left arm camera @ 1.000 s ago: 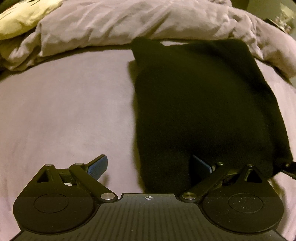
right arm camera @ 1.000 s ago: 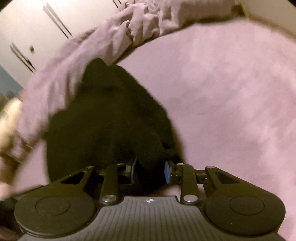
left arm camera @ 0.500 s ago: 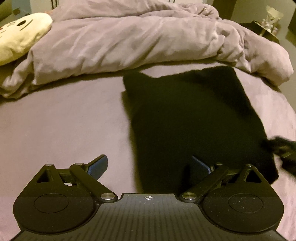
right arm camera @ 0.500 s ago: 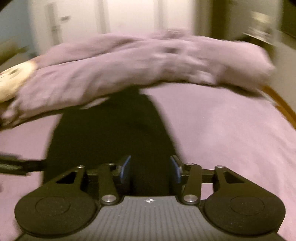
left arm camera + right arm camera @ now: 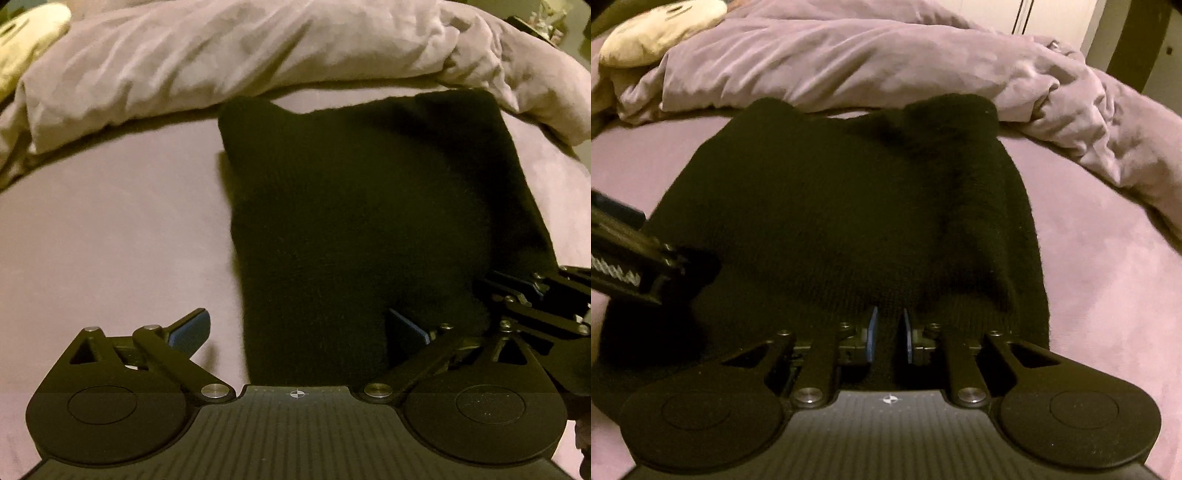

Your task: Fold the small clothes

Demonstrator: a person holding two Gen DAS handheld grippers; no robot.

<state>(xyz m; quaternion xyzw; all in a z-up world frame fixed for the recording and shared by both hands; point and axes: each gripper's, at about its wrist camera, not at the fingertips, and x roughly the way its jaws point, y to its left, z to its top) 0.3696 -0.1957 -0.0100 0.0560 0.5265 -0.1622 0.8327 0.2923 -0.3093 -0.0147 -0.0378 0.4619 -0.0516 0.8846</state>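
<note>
A black knit garment (image 5: 369,206) lies flat on the purple bed sheet (image 5: 110,229); it also shows in the right wrist view (image 5: 849,214). My left gripper (image 5: 295,330) is wide open over the garment's near left edge, one pad over the sheet, the other over the cloth. My right gripper (image 5: 888,334) is nearly closed, its blue pads pinching a fold of the garment's near edge. The right gripper also shows in the left wrist view (image 5: 532,295) at the garment's near right corner. The left gripper shows at the left of the right wrist view (image 5: 624,269).
A crumpled purple duvet (image 5: 258,55) lies bunched along the far side of the bed, just behind the garment. A cream plush toy (image 5: 661,33) sits at the far left. White cupboard doors (image 5: 1052,18) stand behind the bed.
The right gripper swung round to face the garment, opened, then came down on its near edge and narrowed on it. The left gripper stayed wide open and shifted a little closer.
</note>
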